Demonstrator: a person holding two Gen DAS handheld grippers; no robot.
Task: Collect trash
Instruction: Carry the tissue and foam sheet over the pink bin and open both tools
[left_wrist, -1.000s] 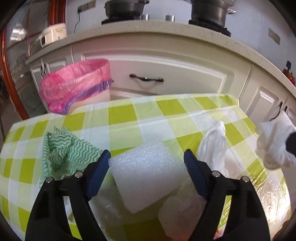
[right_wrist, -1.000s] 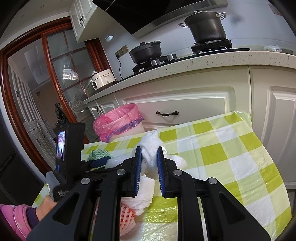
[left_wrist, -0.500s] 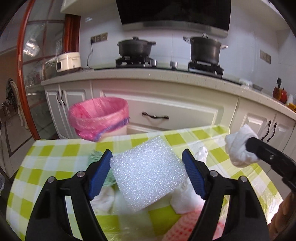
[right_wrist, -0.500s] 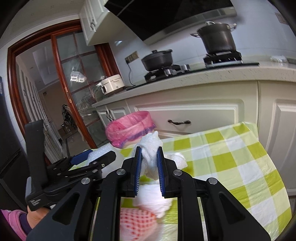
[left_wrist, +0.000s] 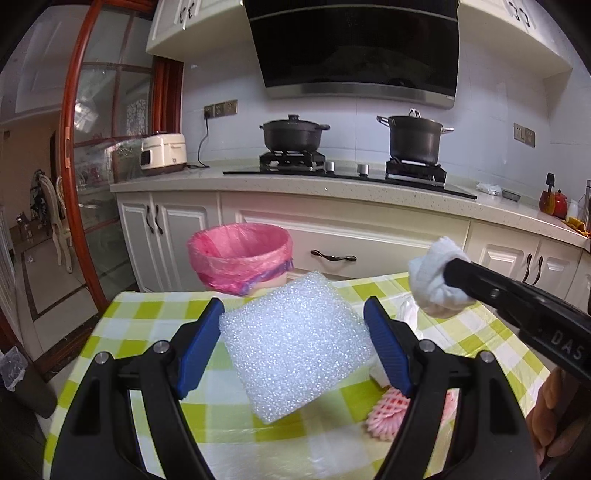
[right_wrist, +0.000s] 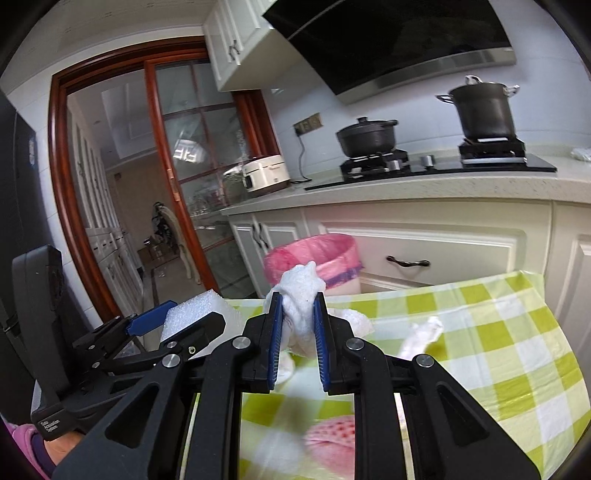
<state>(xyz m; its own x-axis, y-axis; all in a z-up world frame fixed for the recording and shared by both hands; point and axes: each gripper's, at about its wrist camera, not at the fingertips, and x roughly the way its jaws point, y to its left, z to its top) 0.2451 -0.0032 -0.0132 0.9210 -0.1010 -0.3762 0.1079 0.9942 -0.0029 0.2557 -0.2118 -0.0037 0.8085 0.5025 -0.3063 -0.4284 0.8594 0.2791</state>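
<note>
The left gripper (left_wrist: 295, 339) holds a square white foam sheet (left_wrist: 295, 347) between its two blue pads (left_wrist: 197, 350); the jaws stand wide and the pads press on the two opposite edges of the sheet. The sheet is lifted above the table (left_wrist: 140, 332), which carries a green-and-white checked cloth. In the right wrist view the same gripper (right_wrist: 173, 317) shows at the left with the foam sheet (right_wrist: 192, 306) in it.

The right gripper (right_wrist: 298, 325) is closed tight on a crumpled white tissue (right_wrist: 301, 295), which sticks out above the pads. In the left wrist view this gripper (left_wrist: 448, 273) comes in from the right with the tissue (left_wrist: 432, 284) at its tip, held in the air.

Behind the table, in front of the white cabinets, stands a trash bin (left_wrist: 240, 258) lined with a pink bag, and its mouth is open. Both held pieces are on the near side of the bin and not over it.

On the table remain a pink foam fruit net (left_wrist: 388, 410) and one more white crumpled piece (right_wrist: 421, 336).
</note>
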